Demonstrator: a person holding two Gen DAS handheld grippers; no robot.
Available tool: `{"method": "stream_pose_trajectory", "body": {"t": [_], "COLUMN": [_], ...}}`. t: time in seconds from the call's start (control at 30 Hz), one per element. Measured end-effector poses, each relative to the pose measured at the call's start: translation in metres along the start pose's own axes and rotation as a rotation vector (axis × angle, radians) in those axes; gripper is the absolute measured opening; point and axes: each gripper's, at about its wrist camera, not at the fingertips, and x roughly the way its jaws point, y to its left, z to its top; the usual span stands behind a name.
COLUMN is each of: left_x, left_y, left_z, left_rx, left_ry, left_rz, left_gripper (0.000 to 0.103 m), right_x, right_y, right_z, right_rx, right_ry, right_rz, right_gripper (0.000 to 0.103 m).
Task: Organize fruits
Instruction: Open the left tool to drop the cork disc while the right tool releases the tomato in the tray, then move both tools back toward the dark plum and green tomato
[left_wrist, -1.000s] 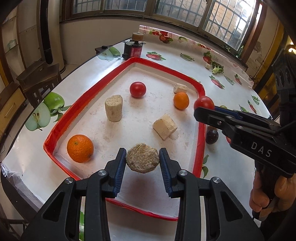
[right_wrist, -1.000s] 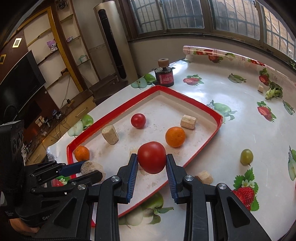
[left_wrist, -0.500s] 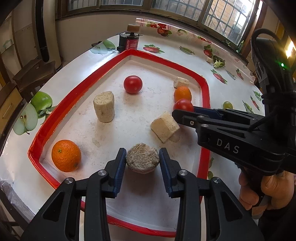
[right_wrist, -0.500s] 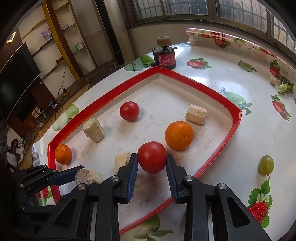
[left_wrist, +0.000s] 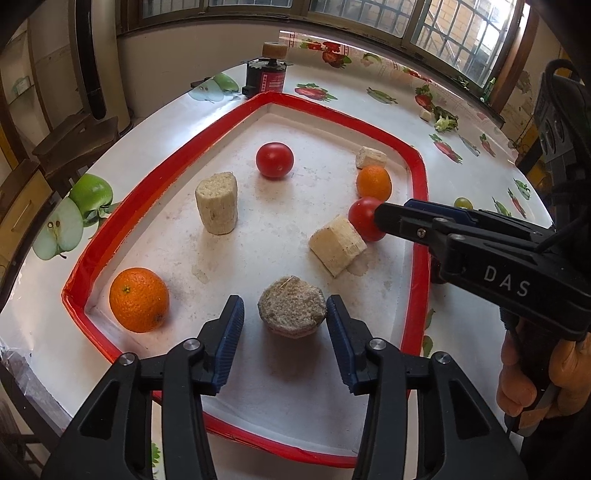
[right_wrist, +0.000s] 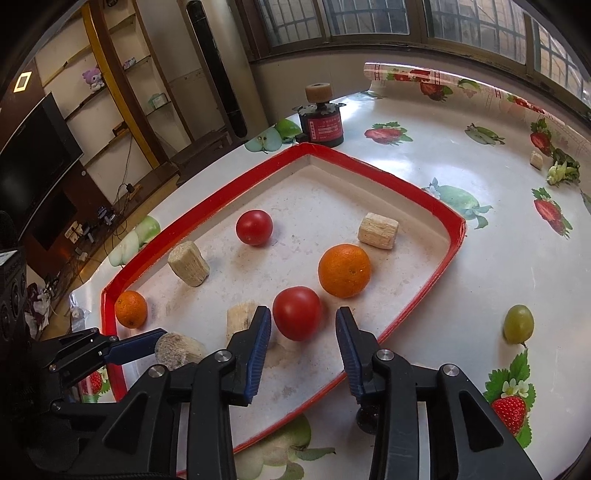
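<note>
The tablecloth (right_wrist: 424, 166) looks like glossy plastic printed with fruit, while the red-rimmed tray (left_wrist: 155, 192) has a matt, speckled white floor. Between the left gripper's (left_wrist: 285, 314) ribbed blue pads sits a rough, grainy brown disc (left_wrist: 291, 310). The tomato (right_wrist: 297, 313) between the right gripper's (right_wrist: 303, 325) pads is smooth and shiny, the orange (right_wrist: 344, 270) just beyond it dimpled.

in the left wrist view the right gripper (left_wrist: 384, 221) covers part of a red tomato (left_wrist: 362, 218); lower right, a hand (left_wrist: 535, 376) is cut off by the frame edge.

The right tool (right_wrist: 303, 325), jaws just opening, straddles a tomato (right_wrist: 297, 313) in the red-rimmed tray (right_wrist: 448, 258).
</note>
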Motion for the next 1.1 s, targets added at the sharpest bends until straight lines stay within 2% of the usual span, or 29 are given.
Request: {"method": "stream_pose_trajectory", "body": {"t": [0.33,0.43,0.8,1.1], "left_x": [-0.011,-0.017,-0.028,-0.032], "left_y": [-0.004,-0.007,-0.023,-0.052], "left_z": [-0.002,-0.002,-0.004,-0.006], "left_rx": [0.004,0.009,0.037,0.088], "left_ry": [-0.013,-0.026,-0.043,-0.043], "left_rz": [0.008,0.009,-0.015,-0.048], "left_gripper": [0.047,0.054,0.054,0.053], "right_x": [-0.034,-0.045,-0.079,-0.098], "right_y": [-0.006,-0.011,-0.04,-0.068], "right_z": [-0.006,-0.01,-0.031,-0.053], "right_rx": [0.017,0.027,0.087,0.143], "right_ry": [-0.059,-0.075,-0.11,-0.117], "right_rz": [-0.012,-0.019,-0.061,-0.101], "right_gripper": [0.042,0.042,0.042,0.042]}}
